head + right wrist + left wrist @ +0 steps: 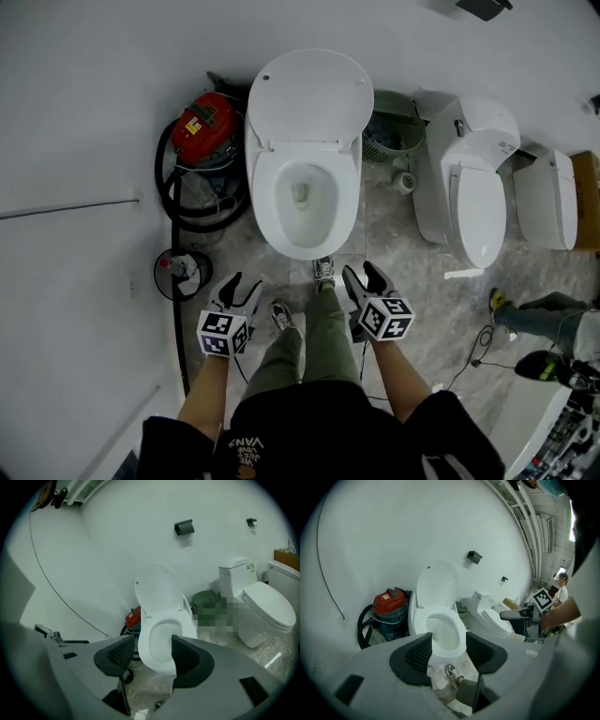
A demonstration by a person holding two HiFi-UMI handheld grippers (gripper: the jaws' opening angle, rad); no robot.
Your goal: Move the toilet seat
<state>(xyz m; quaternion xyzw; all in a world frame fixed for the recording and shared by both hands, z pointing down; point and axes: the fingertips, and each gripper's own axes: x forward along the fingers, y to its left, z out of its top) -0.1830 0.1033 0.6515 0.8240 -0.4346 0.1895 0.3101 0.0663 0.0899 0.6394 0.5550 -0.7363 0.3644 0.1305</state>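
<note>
A white toilet stands against the wall, its lid [309, 94] raised and the seat ring [267, 202] lying flat on the bowl. My left gripper [240, 287] hangs open in front of the bowl, low and to the left, holding nothing. My right gripper [364, 275] is open too, just off the bowl's front right, also empty. In the left gripper view the seat ring [461, 629] shows beyond the parted jaws of the left gripper [447, 651]. The right gripper view frames the seat ring [145, 644] between the right gripper's [151, 656] jaws, well apart from it.
A red vacuum cleaner [206, 127] with a black hose sits left of the toilet. A green basket [394, 131] and a second toilet [473, 187] with its lid down stand to the right. My shoe [323, 272] is at the bowl's front. Another person's leg [544, 319] is at the far right.
</note>
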